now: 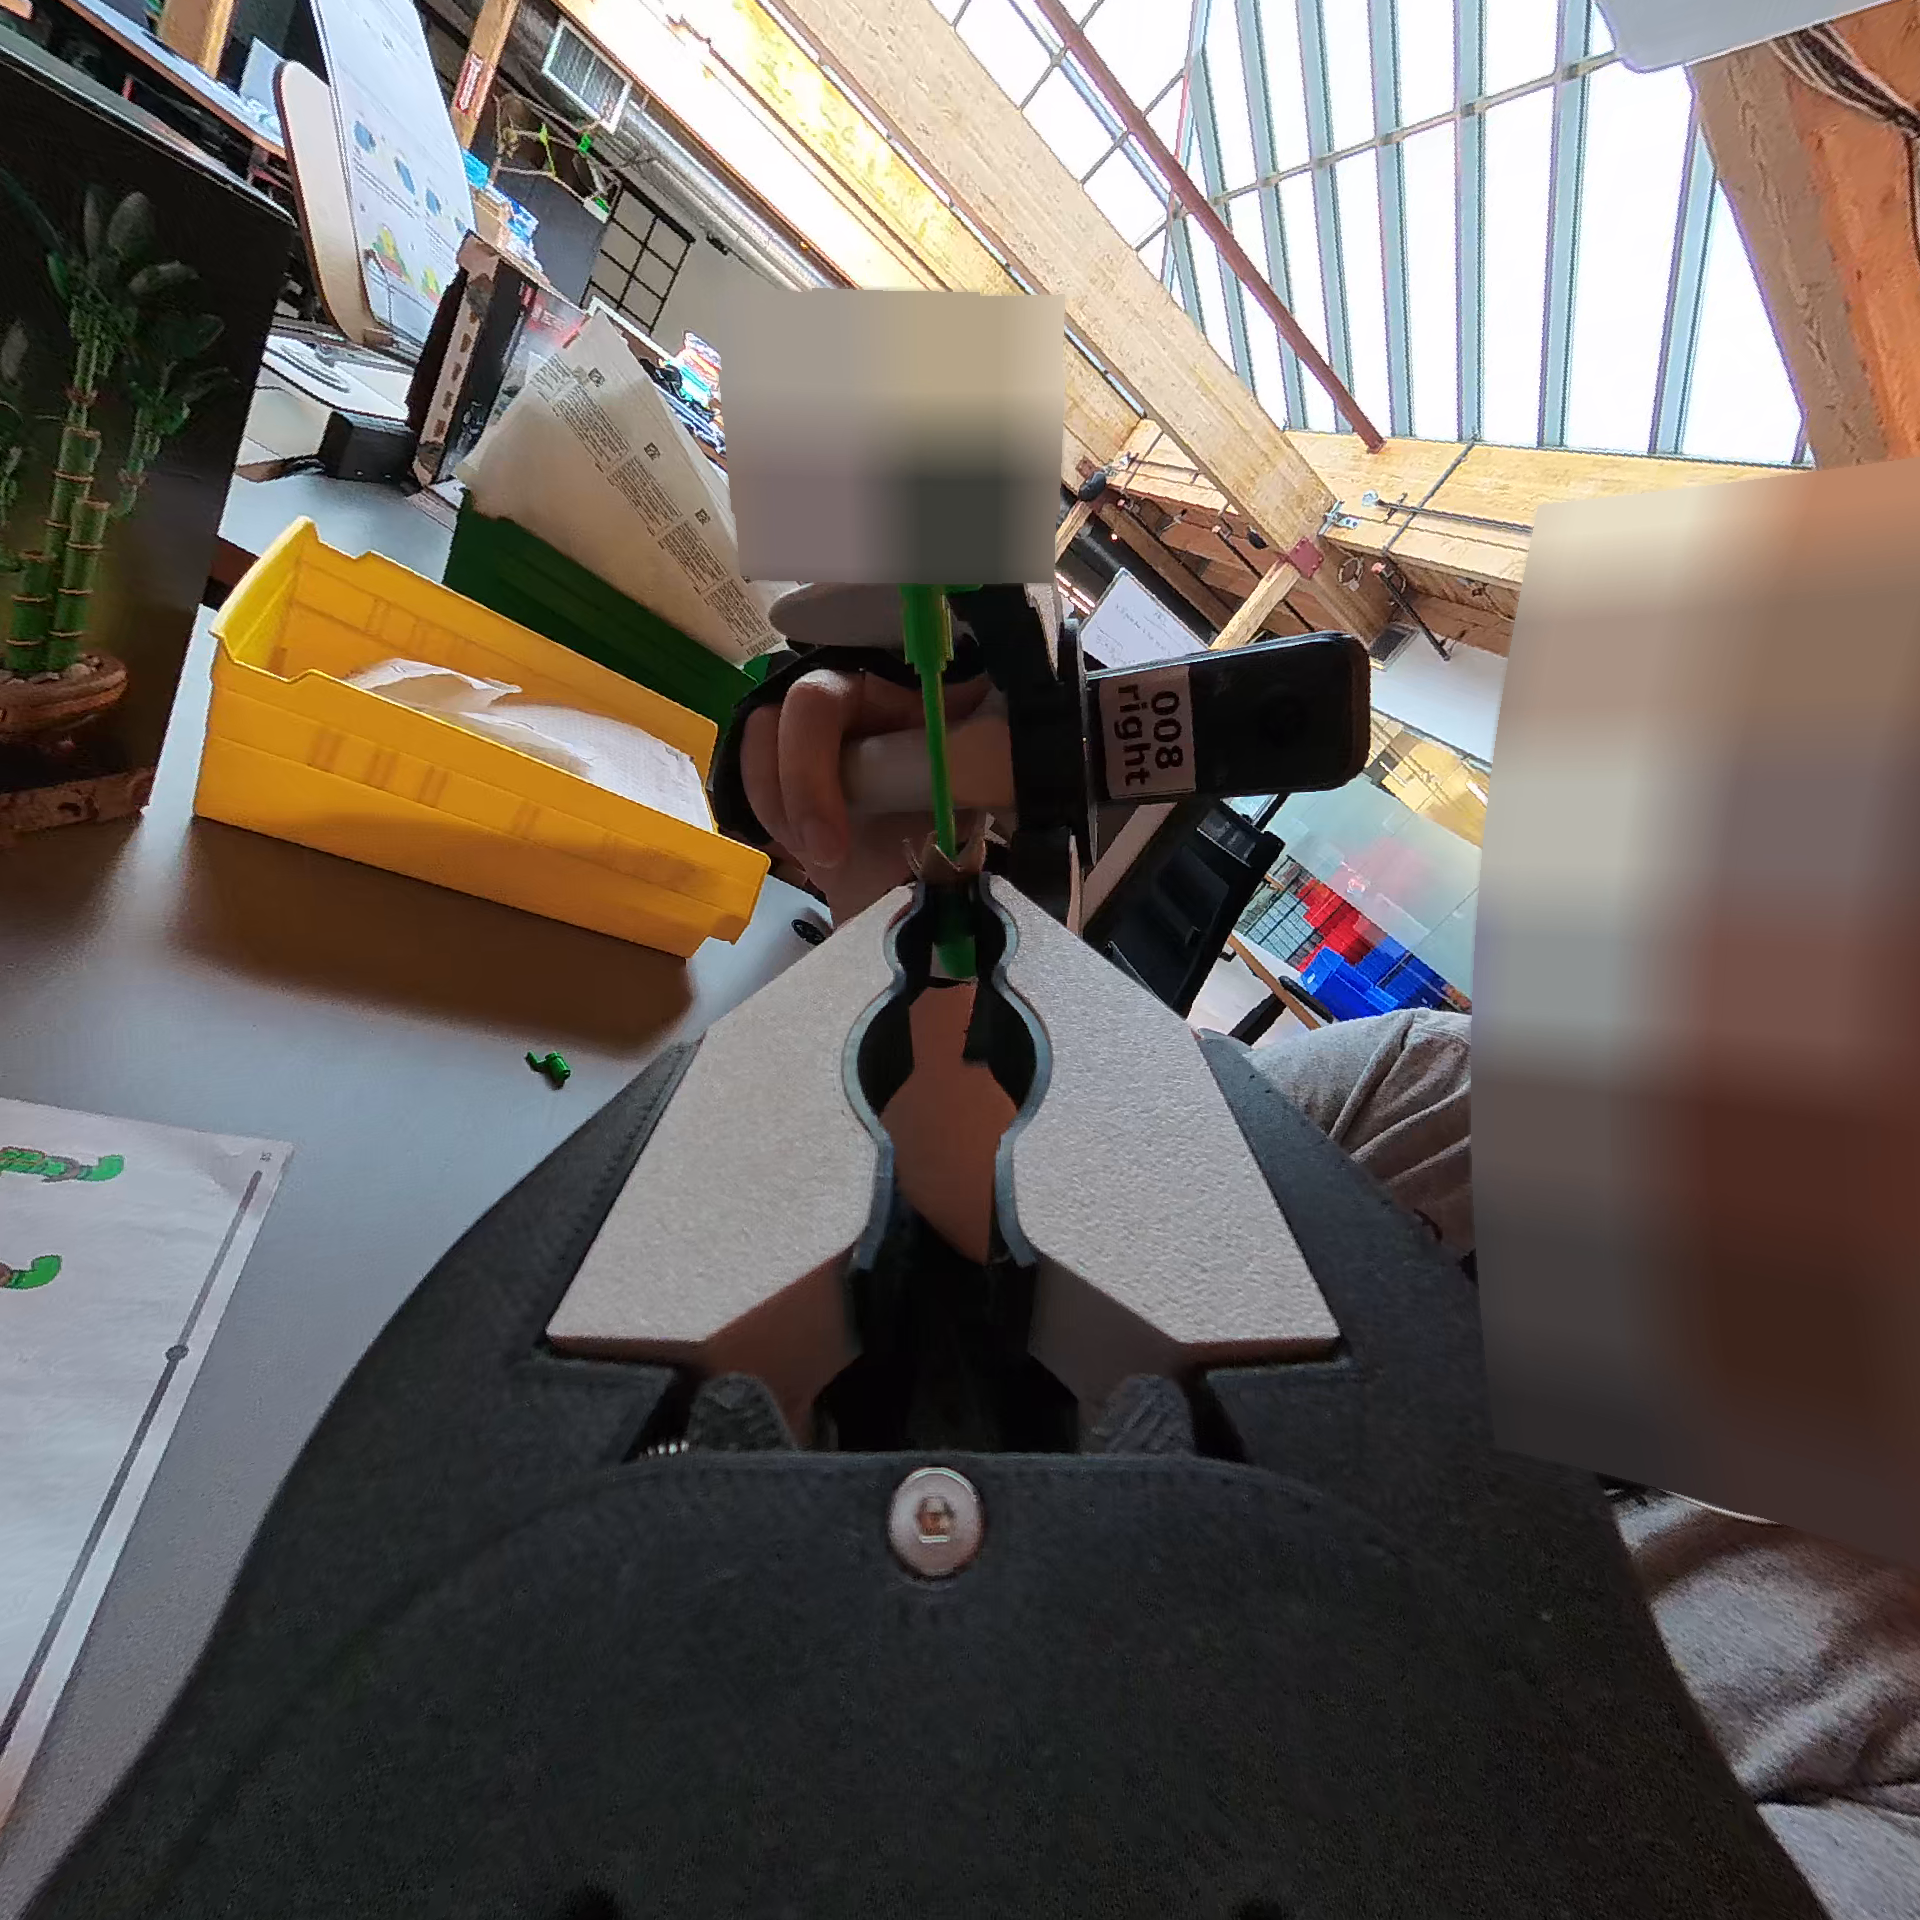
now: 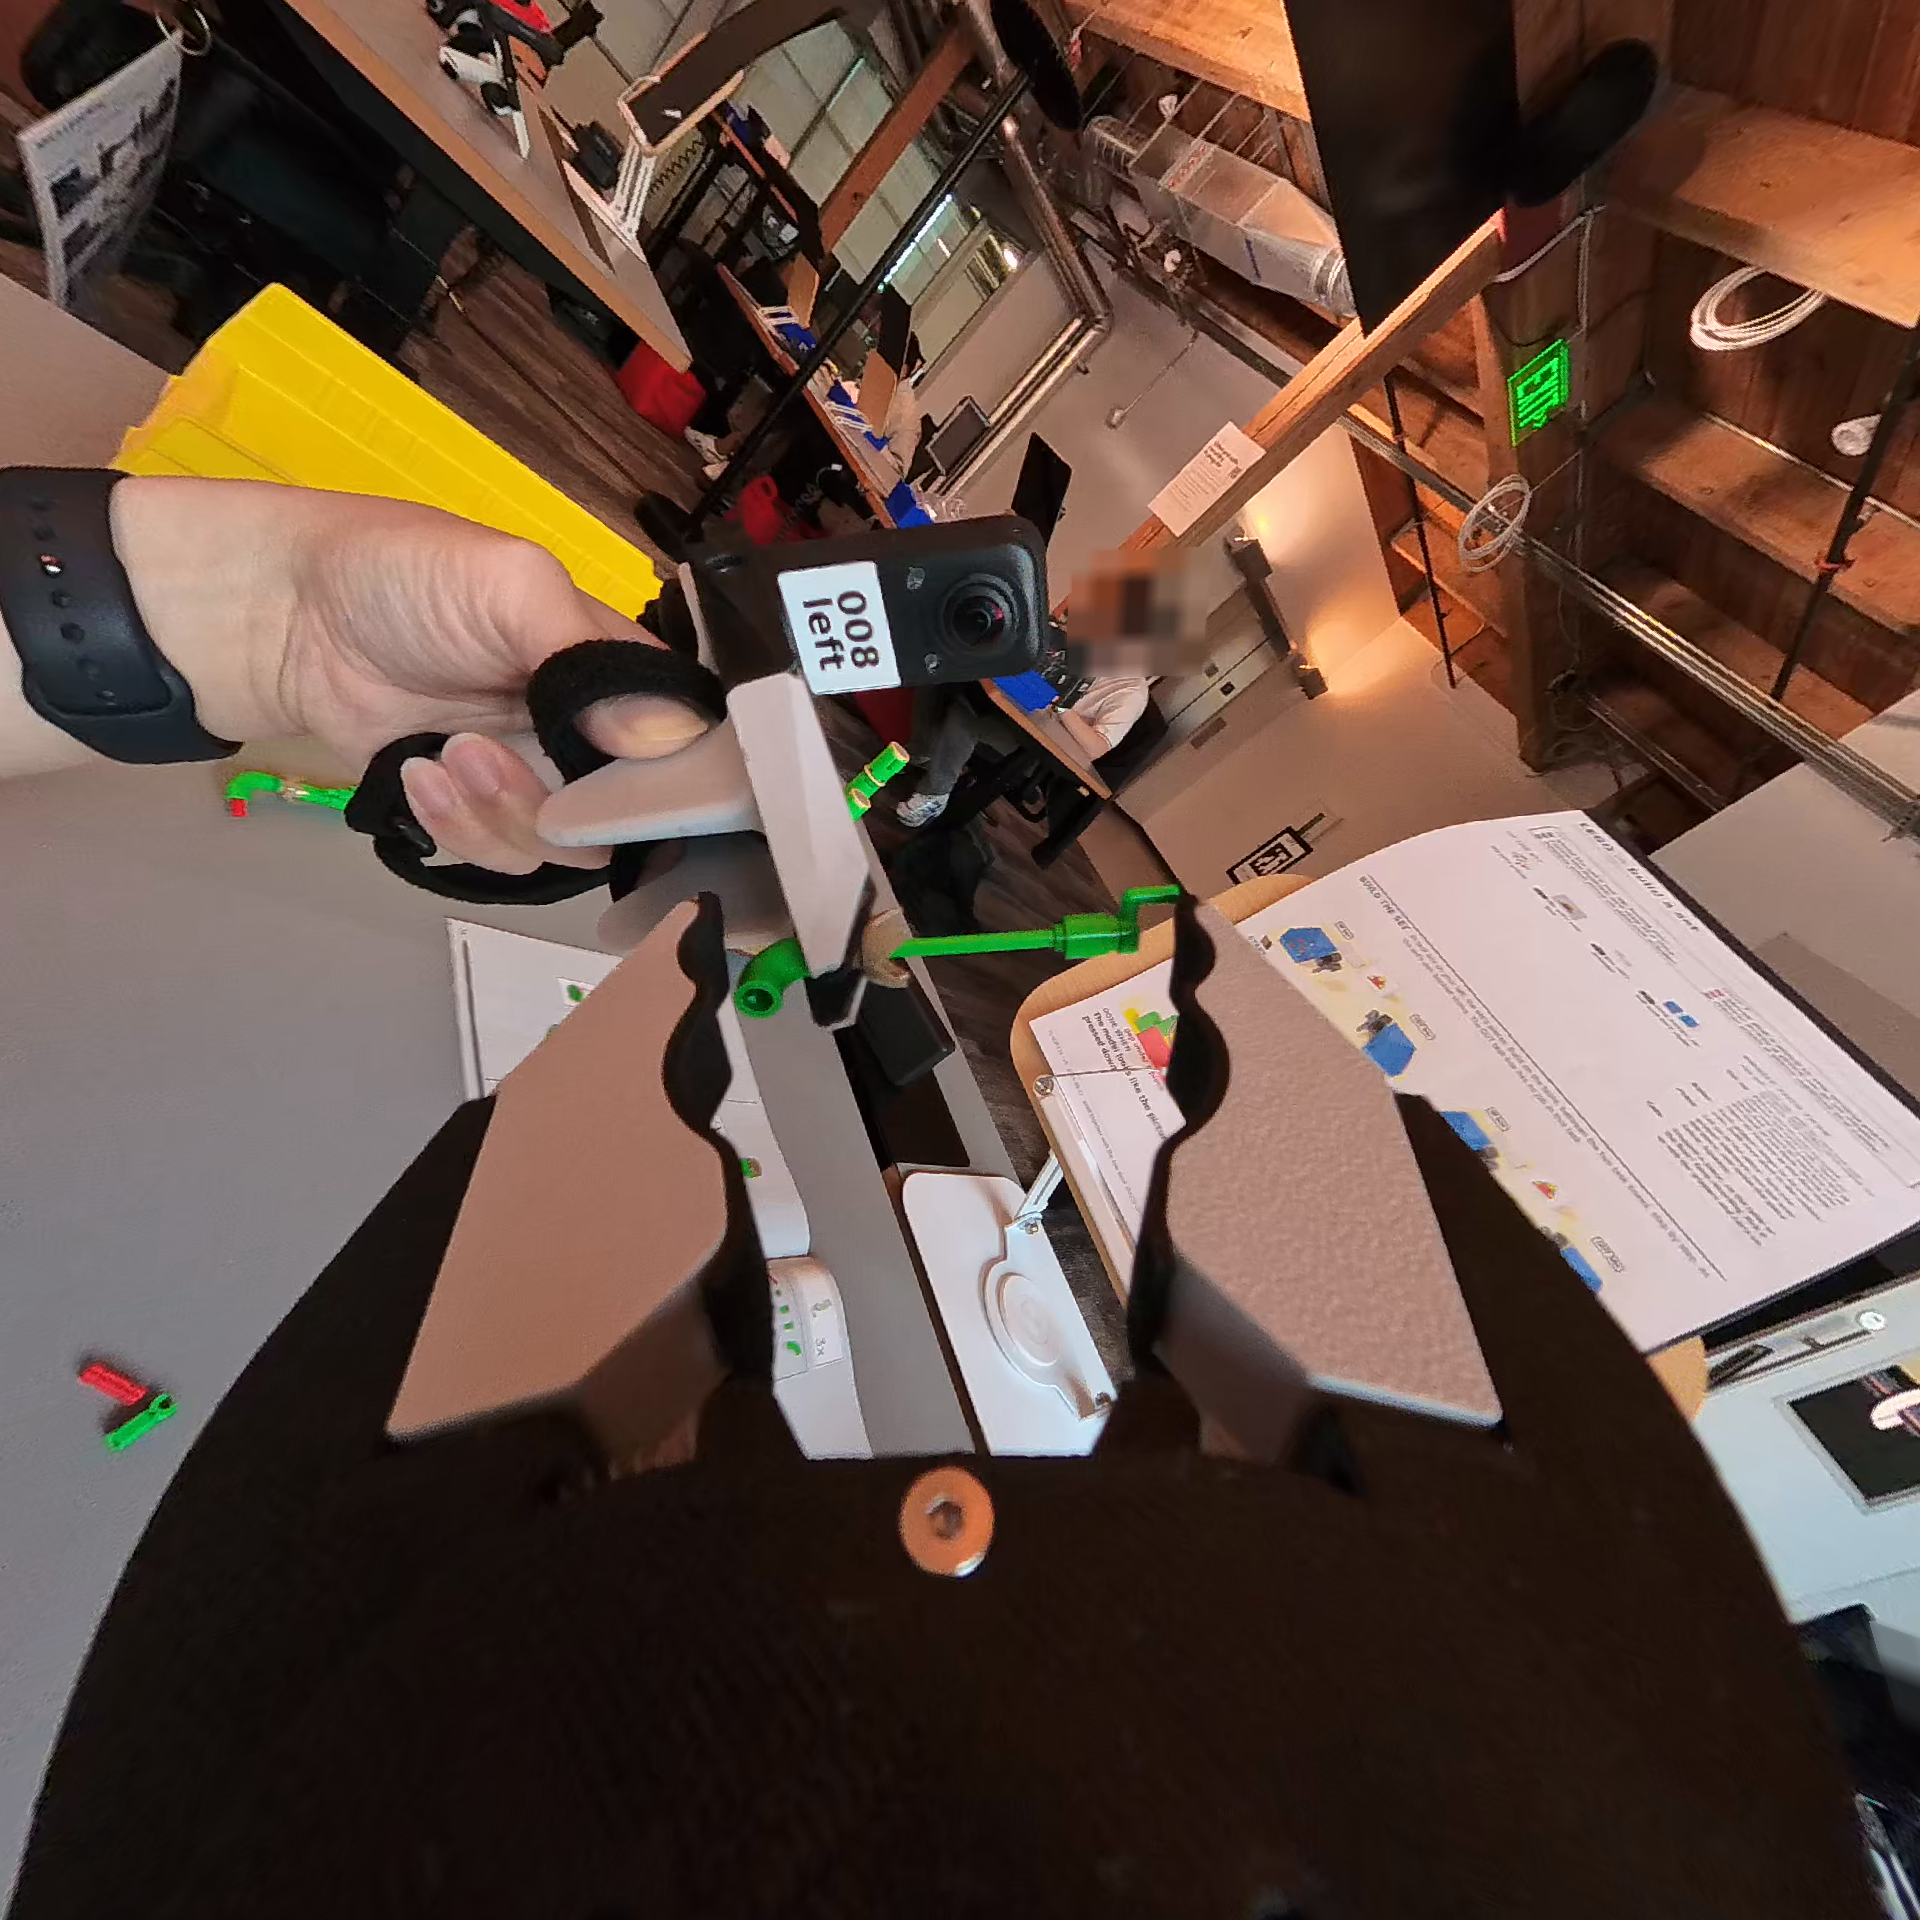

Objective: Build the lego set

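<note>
My left gripper (image 1: 951, 906) is shut on a thin green lego stem (image 1: 932, 727) near its tan ring. The stem sticks out past the fingertips toward the right gripper's body (image 1: 1195, 727). In the right wrist view the left gripper (image 2: 836, 982) holds this stem (image 2: 987, 942) crosswise, with a green elbow piece (image 2: 767, 982) on one end and a green connector (image 2: 1101, 932) on the other. My right gripper (image 2: 948, 920) is open and empty. The stem lies across its gap beyond the tips, with the connector end close to the right fingertip (image 2: 1195, 935); I cannot tell if they touch.
A yellow bin (image 1: 343, 769) with paper bags stands on the grey table, and an instruction booklet (image 1: 104, 1299) lies at the left. Loose pieces lie on the table: a green one (image 1: 549, 1065), a red and green pair (image 2: 130, 1397), another green one (image 2: 286, 795). A printed sheet on a clipboard (image 2: 1558, 1039) is at the right. My two grippers' fingertips are within a few centimetres of each other.
</note>
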### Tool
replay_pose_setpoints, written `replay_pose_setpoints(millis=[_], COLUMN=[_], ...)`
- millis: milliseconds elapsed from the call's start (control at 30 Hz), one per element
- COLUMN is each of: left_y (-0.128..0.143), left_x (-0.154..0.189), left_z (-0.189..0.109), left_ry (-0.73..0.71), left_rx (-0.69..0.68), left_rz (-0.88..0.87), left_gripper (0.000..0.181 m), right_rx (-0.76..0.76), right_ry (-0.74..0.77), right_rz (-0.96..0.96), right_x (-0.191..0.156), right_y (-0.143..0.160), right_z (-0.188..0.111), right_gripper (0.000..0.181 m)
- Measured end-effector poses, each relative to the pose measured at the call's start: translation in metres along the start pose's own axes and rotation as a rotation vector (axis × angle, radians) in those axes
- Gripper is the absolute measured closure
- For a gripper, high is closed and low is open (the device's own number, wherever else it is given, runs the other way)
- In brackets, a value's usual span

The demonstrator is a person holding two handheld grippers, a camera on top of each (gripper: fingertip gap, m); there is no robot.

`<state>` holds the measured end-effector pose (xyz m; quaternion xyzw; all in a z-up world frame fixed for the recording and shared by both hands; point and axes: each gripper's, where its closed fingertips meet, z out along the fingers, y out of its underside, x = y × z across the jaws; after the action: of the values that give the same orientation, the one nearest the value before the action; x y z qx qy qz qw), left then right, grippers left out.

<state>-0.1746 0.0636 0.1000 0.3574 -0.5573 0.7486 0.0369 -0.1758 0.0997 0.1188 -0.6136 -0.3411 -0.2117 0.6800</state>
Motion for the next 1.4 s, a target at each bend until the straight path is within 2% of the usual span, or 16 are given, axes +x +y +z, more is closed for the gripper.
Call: replay_pose_setpoints(millis=[300,467,1233,1267,1333,1400], left_y=[-0.002,0.0,0.001,0.001,-0.005,-0.016], left_x=[0.002,0.001,-0.005,-0.005,-0.004,-0.005], left_z=[0.0,0.001,0.007,0.006,0.0,-0.013], left_ry=[0.015,0.015,-0.027,-0.028,-0.029,-0.042], left_rx=[0.012,0.0,-0.011,-0.012,0.025,0.095], left_rz=[-0.007,-0.015,-0.009,-0.006,-0.011,-0.014], left_gripper=[0.176,0.175,0.175,0.174,0.152,0.152], right_rx=[-0.01,-0.017,-0.012,-0.014,-0.004,0.021], right_ry=[-0.016,-0.006,-0.017,-0.022,-0.025,-0.046], right_rz=[0.025,-0.013,-0.017,-0.019,-0.017,-0.006], right_x=[-0.002,-0.002,-0.002,-0.002,-0.002,-0.005], right_y=[0.004,0.003,0.01,0.01,0.009,0.004], right_z=[0.002,0.003,-0.002,-0.002,-0.004,-0.006], right_gripper=[0.096,0.103,0.104,0.104,0.104,0.104])
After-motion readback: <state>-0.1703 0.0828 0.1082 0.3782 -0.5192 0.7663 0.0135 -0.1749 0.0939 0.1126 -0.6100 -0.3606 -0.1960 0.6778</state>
